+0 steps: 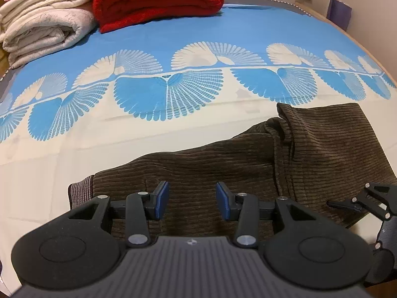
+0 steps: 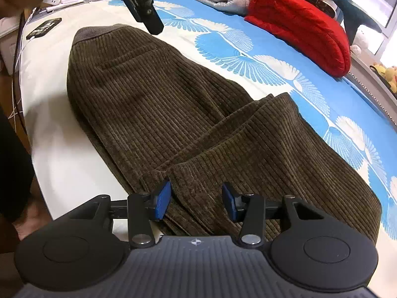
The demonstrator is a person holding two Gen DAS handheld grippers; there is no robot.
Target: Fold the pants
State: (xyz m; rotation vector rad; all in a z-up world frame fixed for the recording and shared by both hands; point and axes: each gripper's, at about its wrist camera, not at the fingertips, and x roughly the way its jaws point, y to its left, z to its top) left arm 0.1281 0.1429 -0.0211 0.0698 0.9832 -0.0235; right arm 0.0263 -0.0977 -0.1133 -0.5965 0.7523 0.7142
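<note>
Brown corduroy pants (image 1: 248, 164) lie flat on the bed, the legs folded back over the upper part, with a striped waistband (image 1: 80, 193) at the left end. My left gripper (image 1: 192, 200) is open and empty just above the pants near the waistband. My right gripper (image 2: 196, 200) is open and empty over the folded leg end of the pants (image 2: 173, 114). The right gripper also shows at the right edge of the left wrist view (image 1: 372, 203). The left gripper's body hangs at the top of the right wrist view (image 2: 141, 2).
The bed has a blue and cream fan-patterned sheet (image 1: 173, 87). A folded red blanket (image 1: 153, 0) and folded white blankets (image 1: 42, 17) lie at the far side. Cables and a dark tag (image 2: 43, 28) lie near the bed edge at left.
</note>
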